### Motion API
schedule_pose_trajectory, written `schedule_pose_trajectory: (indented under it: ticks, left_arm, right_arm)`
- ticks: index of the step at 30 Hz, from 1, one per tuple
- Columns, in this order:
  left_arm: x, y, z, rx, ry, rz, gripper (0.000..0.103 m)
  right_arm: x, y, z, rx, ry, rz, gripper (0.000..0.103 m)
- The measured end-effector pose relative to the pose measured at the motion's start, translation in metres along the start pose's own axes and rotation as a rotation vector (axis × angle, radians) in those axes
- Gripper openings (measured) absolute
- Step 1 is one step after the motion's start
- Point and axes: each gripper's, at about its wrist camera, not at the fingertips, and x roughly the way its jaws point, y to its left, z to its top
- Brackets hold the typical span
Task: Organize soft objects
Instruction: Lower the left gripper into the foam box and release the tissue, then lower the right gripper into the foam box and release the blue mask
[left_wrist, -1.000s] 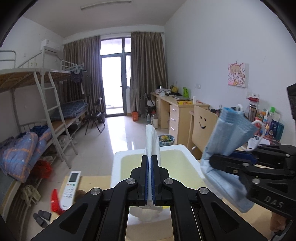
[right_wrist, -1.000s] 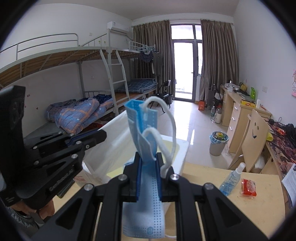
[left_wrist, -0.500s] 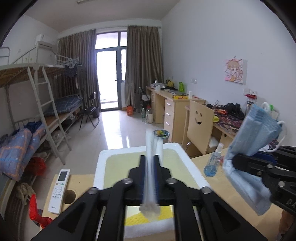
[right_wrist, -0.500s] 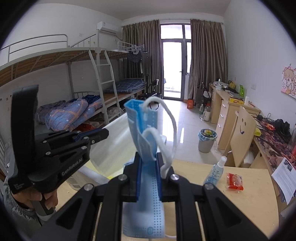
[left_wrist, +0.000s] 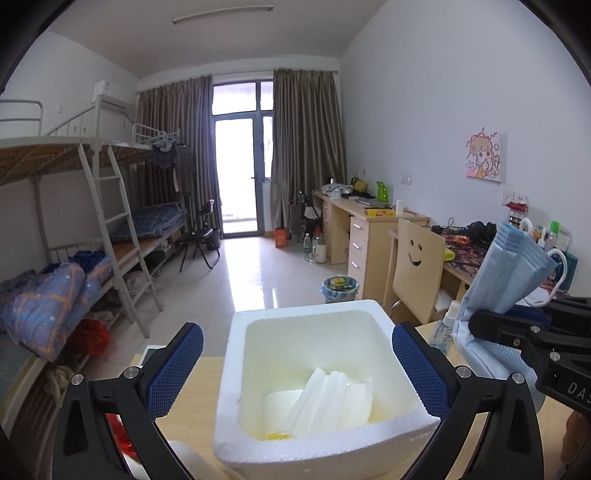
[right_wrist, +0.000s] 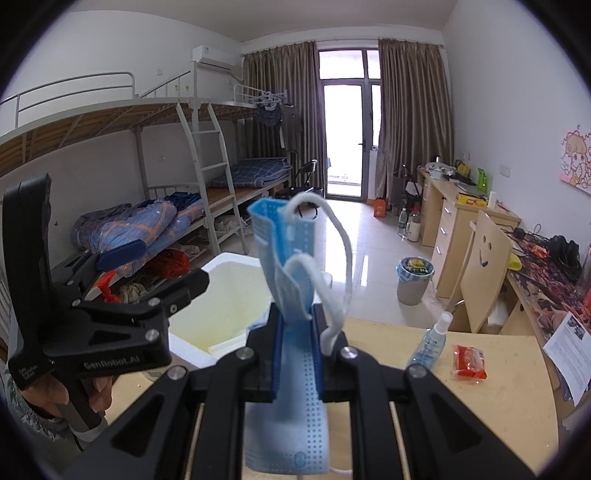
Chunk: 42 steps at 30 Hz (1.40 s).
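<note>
Dorm desk (right_wrist: 480, 424) | left gripper (left_wrist: 297, 369) spread wide over foam box (left_wrist: 369, 317), white mask (left_wrist: 332, 402) inside | right gripper (right_wrist: 297, 354) at 3 o'clock pinching blue mask (right_wrist: 291, 280)

my light wooden table (right_wrist: 498, 387) carries the white foam box (left_wrist: 236, 373) at its far left edge, a clear spray bottle (right_wrist: 430, 341) standing further right, a red snack packet (right_wrist: 468, 362) lying just beside it, and a printed sheet (right_wrist: 567, 339) at the right edge.
</note>
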Motion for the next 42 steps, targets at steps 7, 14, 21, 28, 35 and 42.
schedule_pose_trajectory:
  ticks: [7, 14, 21, 28, 35, 42]
  left_arm:
    - [-0.02, 0.021, -0.006, -0.018, -0.012, 0.058, 0.102]
    - [-0.047, 0.052, -0.013, -0.051, -0.035, 0.13, 0.102]
    - [-0.061, 0.071, -0.021, -0.069, -0.03, 0.176, 0.102]
    - [-0.073, 0.085, -0.027, -0.09, -0.047, 0.194, 0.102]
    - [-0.078, 0.091, -0.037, -0.106, -0.043, 0.198, 0.102]
    - [-0.082, 0.097, -0.04, -0.113, -0.047, 0.2, 0.102]
  right_arm:
    - [0.006, 0.011, 0.006, -0.018, -0.005, 0.042, 0.018]
    - [0.023, 0.031, 0.014, -0.048, 0.005, 0.1, 0.018]
    - [0.047, 0.042, 0.016, -0.058, 0.037, 0.11, 0.018]
    - [0.075, 0.039, 0.02, -0.04, 0.075, 0.084, 0.018]
    - [0.088, 0.041, 0.021, -0.027, 0.097, 0.052, 0.024]
    - [0.081, 0.049, 0.024, -0.063, 0.058, 0.002, 0.075]
